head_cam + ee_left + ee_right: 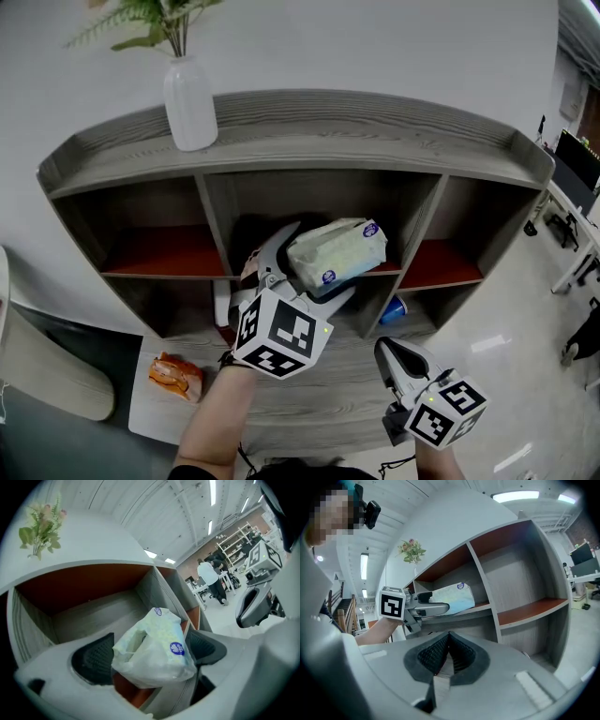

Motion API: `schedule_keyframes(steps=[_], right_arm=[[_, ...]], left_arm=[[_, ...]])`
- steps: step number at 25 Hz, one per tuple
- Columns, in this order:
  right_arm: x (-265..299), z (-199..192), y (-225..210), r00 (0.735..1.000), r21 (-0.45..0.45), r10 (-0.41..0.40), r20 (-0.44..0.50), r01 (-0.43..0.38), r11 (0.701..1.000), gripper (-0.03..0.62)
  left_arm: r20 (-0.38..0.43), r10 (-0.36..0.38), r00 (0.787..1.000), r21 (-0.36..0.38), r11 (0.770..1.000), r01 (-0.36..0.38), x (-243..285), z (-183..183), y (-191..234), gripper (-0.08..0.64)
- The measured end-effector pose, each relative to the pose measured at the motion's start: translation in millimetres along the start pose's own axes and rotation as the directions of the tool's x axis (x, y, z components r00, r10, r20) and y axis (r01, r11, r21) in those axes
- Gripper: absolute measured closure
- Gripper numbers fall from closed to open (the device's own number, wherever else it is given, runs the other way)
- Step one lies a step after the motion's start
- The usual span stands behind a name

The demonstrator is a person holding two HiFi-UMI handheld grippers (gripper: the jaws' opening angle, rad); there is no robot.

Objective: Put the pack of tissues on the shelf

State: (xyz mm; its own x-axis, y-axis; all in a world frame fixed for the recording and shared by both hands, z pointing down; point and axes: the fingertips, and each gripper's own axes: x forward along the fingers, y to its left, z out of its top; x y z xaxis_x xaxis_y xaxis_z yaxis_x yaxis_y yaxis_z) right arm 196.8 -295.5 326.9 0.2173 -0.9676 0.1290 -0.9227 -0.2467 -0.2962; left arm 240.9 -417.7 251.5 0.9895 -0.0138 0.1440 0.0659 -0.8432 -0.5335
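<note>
Straddling the pale green plastic pack of tissues [337, 251], lying lengthwise ahead on the grey wooden shelf's [375, 127] front edge, the left gripper [149, 657] gapes wide, unclamped.

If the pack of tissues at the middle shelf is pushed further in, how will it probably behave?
The pack of tissues looks soft: its wrap is crumpled, so it would likely dent, not roll. Probably light; the glossy wrap may slide on the shelf.

White vase [190, 103] of greenery, orange packet [176, 376], small blue object [395, 307]
</note>
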Motion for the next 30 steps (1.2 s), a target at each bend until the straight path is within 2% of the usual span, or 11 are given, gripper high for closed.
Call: schedule_keyframes(steps=[10, 12, 15, 22, 25, 30], right_arm=[[-27, -13, -10, 1.0, 0.025, -0.027, -0.002, 0.028, 0.999, 0.591], [-31, -16, -13, 0.999, 0.032, -0.038, -0.004, 0.038, 0.999, 0.591], [-32, -16, -13, 0.999, 0.037, -0.037, 0.002, 0.036, 0.999, 0.591], [-28, -18, 2, 1.0, 0.031, -0.001, 0.008, 0.0, 1.0, 0.591], [-24, -22, 11, 1.0, 0.026, 0.022, 0.004, -0.022, 0.999, 0.591], [-18, -26, 22, 0.999, 0.005, 0.047, -0.007, -0.047, 0.999, 0.591]], left_arm=[[-0.071, 0.151, 0.986, -0.014, 0.988, -0.152, 7, -15, 24, 0.118], [-0.064, 0.151, 0.987, -0.014, 0.988, -0.152, 6, -13, 21, 0.118], [-0.019, 0.139, 0.99, -0.052, 0.989, -0.14, -1, -5, 14, 0.118], [0.043, 0.162, 0.986, -0.116, 0.981, -0.156, -34, 2, 8, 0.118], [0.043, 0.163, 0.986, -0.13, 0.979, -0.156, -47, -1, 4, 0.12], [0.058, 0.121, 0.991, -0.168, 0.98, -0.11, -71, -5, -26, 0.172]])
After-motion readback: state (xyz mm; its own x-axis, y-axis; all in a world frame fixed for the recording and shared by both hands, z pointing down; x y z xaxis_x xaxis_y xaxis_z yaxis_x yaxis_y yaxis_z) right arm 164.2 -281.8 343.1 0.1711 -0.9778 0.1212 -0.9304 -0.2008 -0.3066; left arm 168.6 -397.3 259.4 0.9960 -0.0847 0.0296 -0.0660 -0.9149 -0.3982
